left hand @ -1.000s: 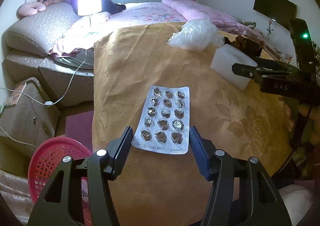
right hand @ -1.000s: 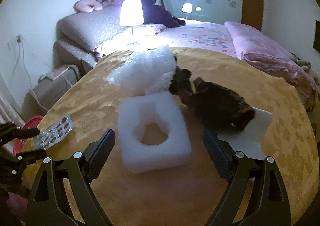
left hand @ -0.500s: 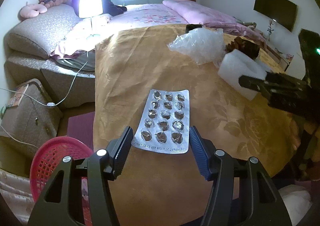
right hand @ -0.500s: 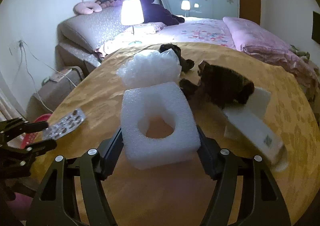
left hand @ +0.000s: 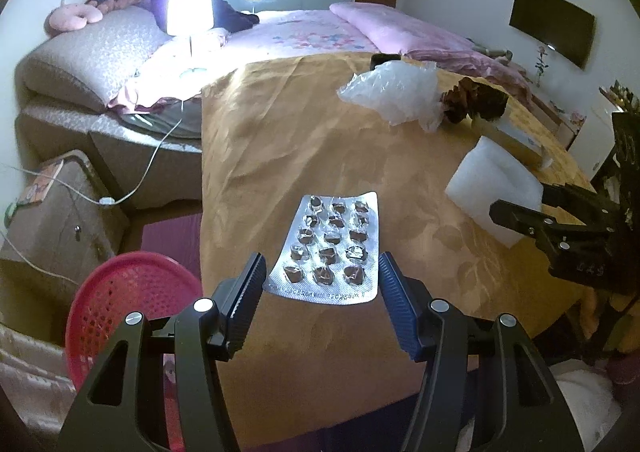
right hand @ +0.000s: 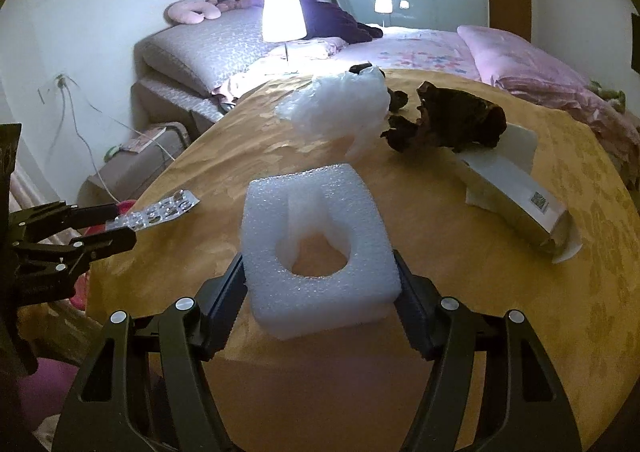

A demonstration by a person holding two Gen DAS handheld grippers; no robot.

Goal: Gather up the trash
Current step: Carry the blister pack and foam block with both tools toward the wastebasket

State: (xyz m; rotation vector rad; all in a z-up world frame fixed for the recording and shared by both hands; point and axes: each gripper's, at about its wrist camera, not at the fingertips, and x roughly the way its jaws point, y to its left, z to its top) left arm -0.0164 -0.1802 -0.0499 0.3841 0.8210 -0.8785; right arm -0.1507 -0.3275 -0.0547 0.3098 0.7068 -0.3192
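1. Right wrist view: we have the right gripper (right hand: 320, 292) clamped on the white foam block (right hand: 316, 240), one pad on each side face. The jaws have just been closing onto it. We grip across the sides because foam gives under pressure and the centre is a cut-out hole.
2. In the left wrist view the left gripper (left hand: 320, 288) has its fingers (left hand: 248, 292) apart, one on each side of the near end of the empty blister pack (left hand: 332, 248). The pads do not appear to touch it. The flat pack lies on the desk (left hand: 280, 155), so we judge the straddle prepares an edge pinch.
3. Further out on the desk lie the crumpled plastic bag (right hand: 340, 111), a dark withered clump (right hand: 452, 119) and an opened white carton (right hand: 516, 195), all well apart from both grippers and not yet collected.
4. The red basket (left hand: 132, 292) stands on the floor just beside the desk's near left edge. We judge it the likely bin, placed within reach of the left gripper.
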